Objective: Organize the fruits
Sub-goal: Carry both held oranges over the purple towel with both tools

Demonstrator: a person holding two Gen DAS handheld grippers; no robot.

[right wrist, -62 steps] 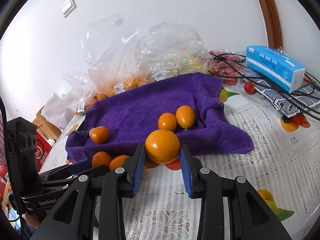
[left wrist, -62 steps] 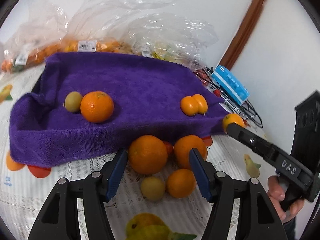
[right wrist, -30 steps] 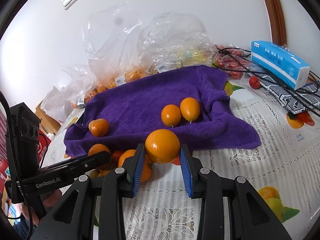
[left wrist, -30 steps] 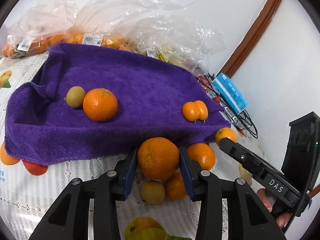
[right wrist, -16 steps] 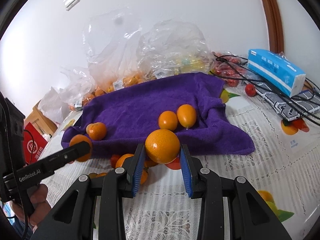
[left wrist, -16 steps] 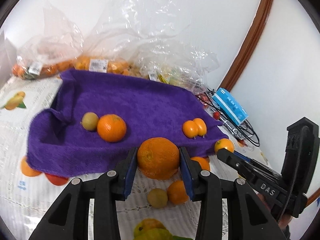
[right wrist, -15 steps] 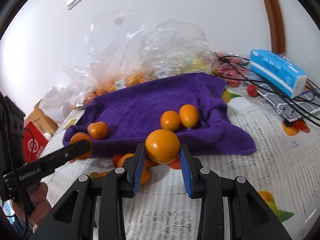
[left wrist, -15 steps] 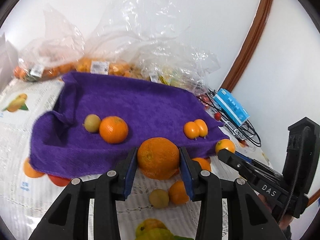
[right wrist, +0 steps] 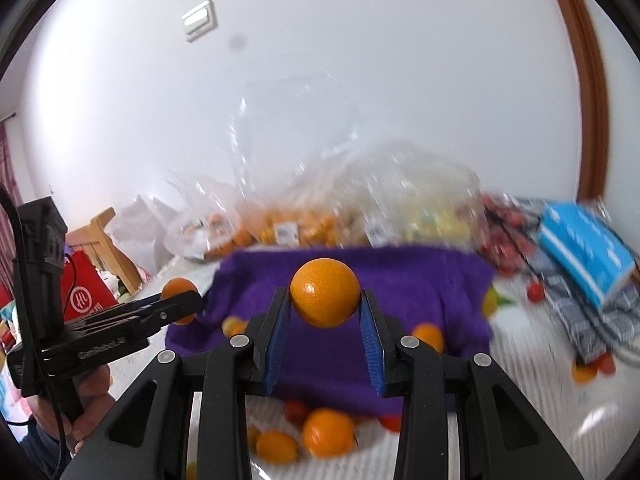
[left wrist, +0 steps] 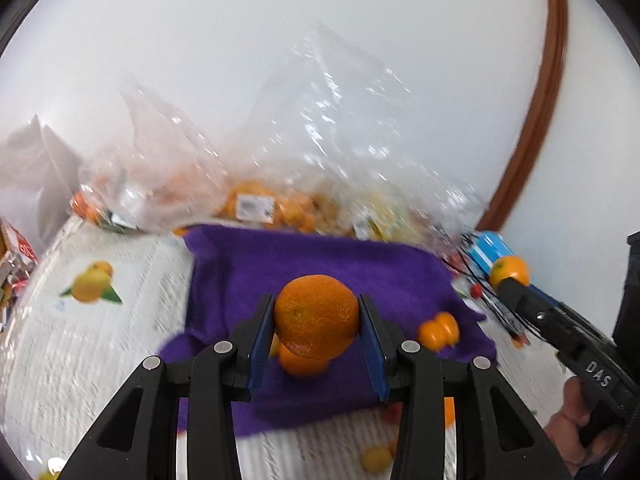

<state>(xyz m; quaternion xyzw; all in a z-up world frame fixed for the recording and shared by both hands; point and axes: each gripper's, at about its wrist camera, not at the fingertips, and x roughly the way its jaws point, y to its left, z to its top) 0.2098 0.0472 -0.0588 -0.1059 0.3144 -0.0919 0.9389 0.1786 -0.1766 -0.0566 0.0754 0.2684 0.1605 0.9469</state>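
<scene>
My left gripper (left wrist: 316, 334) is shut on a large orange (left wrist: 316, 314), held in the air above the near part of the purple towel (left wrist: 320, 264). My right gripper (right wrist: 325, 322) is shut on a smaller orange (right wrist: 325, 293), also lifted over the purple towel (right wrist: 420, 288). Each view shows the other gripper from the side: the right gripper (left wrist: 506, 280) at the right edge, the left gripper (right wrist: 182, 304) at the left. On the towel lie two kumquats (left wrist: 438, 330) and another orange (left wrist: 302, 360). Loose oranges (right wrist: 328, 432) sit on the tablecloth in front of the towel.
Clear plastic bags of fruit (left wrist: 256, 204) stand behind the towel against the white wall. A blue box (right wrist: 588, 248), cables and small red fruits (right wrist: 504, 216) lie at the right. A red bag (right wrist: 86, 292) stands off the table's left. The views are motion-blurred.
Both grippers have risen with their oranges still held. The towel and loose fruit now sit lower and farther off, more wall shows, and the picture has blurred.
</scene>
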